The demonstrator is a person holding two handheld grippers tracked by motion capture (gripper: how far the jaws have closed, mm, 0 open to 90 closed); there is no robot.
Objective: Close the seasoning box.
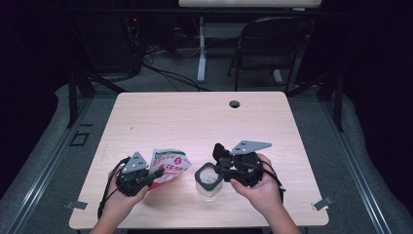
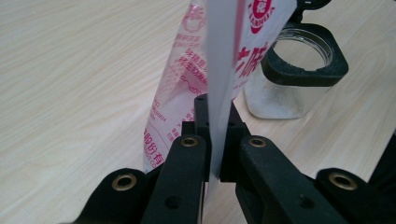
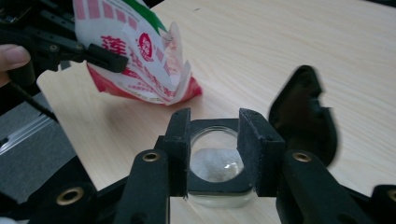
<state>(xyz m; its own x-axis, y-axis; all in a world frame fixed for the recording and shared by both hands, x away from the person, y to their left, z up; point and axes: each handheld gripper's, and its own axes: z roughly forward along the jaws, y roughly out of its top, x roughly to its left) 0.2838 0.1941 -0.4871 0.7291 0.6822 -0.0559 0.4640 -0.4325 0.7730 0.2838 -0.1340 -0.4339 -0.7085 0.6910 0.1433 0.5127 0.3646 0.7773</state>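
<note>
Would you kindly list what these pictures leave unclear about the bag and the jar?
- Bag: its top is cut off by the left gripper view's upper edge; print too small in the high view.
- Jar: right gripper jaws hide its sides, so contact is unclear.
- Jar lid: blurred; its hinge cannot be made out.

Light wooden table with a glass jar and a red-and-white pouch.
</note>
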